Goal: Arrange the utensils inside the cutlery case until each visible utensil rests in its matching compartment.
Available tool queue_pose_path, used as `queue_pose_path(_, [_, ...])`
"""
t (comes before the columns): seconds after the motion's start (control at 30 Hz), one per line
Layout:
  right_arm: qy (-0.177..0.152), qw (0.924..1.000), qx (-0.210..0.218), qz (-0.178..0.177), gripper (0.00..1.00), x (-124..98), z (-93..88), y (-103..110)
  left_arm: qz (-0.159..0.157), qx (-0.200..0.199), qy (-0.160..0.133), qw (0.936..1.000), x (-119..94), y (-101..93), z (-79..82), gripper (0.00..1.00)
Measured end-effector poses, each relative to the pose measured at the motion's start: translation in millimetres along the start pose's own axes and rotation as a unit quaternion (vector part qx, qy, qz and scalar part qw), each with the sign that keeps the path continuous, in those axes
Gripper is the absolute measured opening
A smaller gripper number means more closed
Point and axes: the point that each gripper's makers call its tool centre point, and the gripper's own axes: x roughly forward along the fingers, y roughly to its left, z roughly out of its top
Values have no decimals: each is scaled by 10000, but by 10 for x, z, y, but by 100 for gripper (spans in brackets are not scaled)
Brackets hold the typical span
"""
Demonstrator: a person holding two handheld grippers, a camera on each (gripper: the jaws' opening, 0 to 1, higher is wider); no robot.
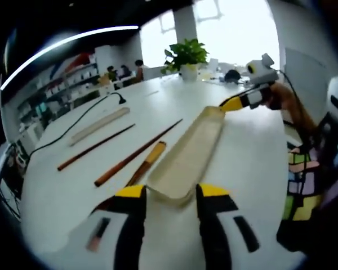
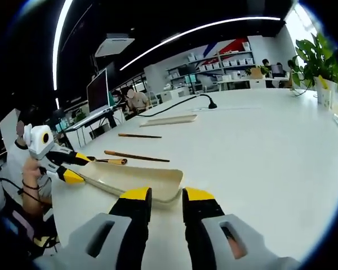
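Lying lengthwise on the white table (image 1: 253,169), the cream cutlery case (image 1: 187,158) is bracketed at both short ends. The left gripper (image 1: 170,194) stands with jaws parted around the near end; whether the pads press the rim cannot be told. The right gripper (image 2: 167,195) meets the opposite end, its jaws also apart about the rim, with contact equally unclear. Left of the case from the left gripper lie two chopsticks (image 1: 138,153) and a wooden-handled utensil (image 1: 147,162), its head hidden behind the case wall. Beyond these rests the flat lid (image 1: 100,125). A potted plant (image 1: 187,58) stands far ahead.
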Motion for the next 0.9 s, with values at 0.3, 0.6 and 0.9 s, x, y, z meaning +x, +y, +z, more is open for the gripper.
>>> queue_pose_path(0.3, [51,9999,53,129,21,-89,-91,116,-29,-53,16,10000,8,-3,-16,39])
queue_pose_path(0.6, [232,9994,-88,223,21,-159,-145,179,-1,-242,-2,9997,7,19,-18,40])
queue_pose_path(0.9, [303,9991,-64,283,21,-197,-176,230,25,-318,14,9995,7,13,-28,41])
